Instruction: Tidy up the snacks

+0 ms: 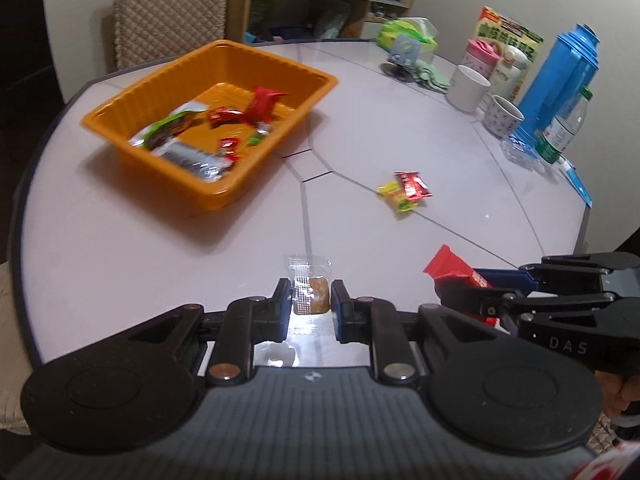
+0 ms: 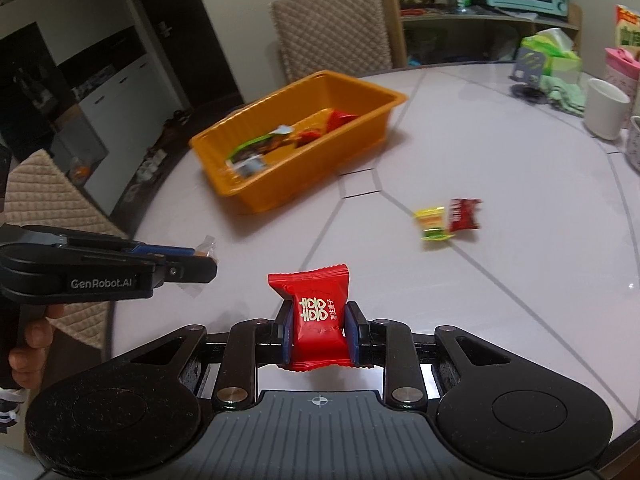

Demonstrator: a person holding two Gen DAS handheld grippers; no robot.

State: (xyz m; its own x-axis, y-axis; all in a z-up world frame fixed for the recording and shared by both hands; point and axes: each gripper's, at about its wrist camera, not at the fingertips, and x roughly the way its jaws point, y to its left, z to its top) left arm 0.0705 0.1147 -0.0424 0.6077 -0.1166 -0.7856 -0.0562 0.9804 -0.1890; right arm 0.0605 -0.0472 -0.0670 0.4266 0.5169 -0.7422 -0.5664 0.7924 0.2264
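- The left tool (image 1: 311,294) is clamped on a small brown snack in clear wrap (image 1: 311,290), pads pressed against its two sides, held above the near part of the tabletop (image 1: 400,128).
- The right tool (image 2: 319,330) is closed on a red wrapped candy (image 2: 316,320) with gold characters; the wrapper's crimped ends stick out above and below the pads.
- The two tools sit side by side over the near rim, apart from each other; each shows at the edge of the other's view, with part of a hand on its grip.
- An orange tray (image 1: 168,80) stands on the far left of the tabletop, close to the curved left edge. Inside lie several snacks (image 1: 188,136): green-and-silver packets and a few red wrappers, with some bare floor towards its far corner.
- Between the tools and the tray's near wall the pale surface is bare, crossed only by thin seam lines.
- A yellow-green packet (image 1: 396,196) and a red packet (image 1: 414,186) lie touching each other in the middle right, well apart from the tray.
- Along the far right edge stand a white mug (image 1: 468,88), a patterned cup (image 1: 502,116), a blue flask (image 1: 560,80), a clear bottle (image 1: 566,128) and a tissue pack (image 1: 408,34), crowded together.
- A quilted chair back (image 1: 168,12) rises behind the tray.
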